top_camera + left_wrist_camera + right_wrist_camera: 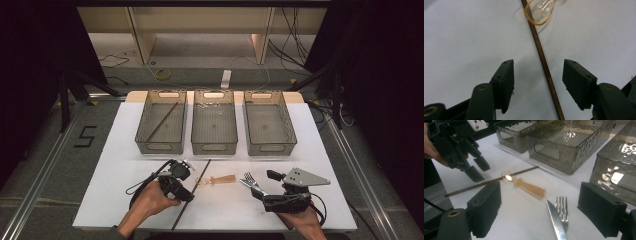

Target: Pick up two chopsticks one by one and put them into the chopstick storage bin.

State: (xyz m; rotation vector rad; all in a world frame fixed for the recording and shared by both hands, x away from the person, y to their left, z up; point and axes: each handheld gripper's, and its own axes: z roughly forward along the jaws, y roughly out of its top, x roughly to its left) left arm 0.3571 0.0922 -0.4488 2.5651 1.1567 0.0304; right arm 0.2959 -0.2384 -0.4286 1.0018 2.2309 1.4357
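Here the left gripper hangs low over the near left part of the white tabletop, its jaws spread wide and holding nothing. A thin dark chopstick lies flat on the tabletop and passes through the gap between those jaws, closer to the right-hand one in the left gripper view and touching neither. In the high view the chopstick runs from near the middle bin down toward the near edge, crossing under the gripper. Just beyond the jaws, a clear amber spoon rests with its bowl against the chopstick and its handle pointing right.

The right gripper sits at the near right, jaws also wide apart and empty. Between them in the right gripper view lie a fork and a knife, side by side and overlapping. Three grey bins stand in a row along the far side; the left bin holds another chopstick, laid diagonally.
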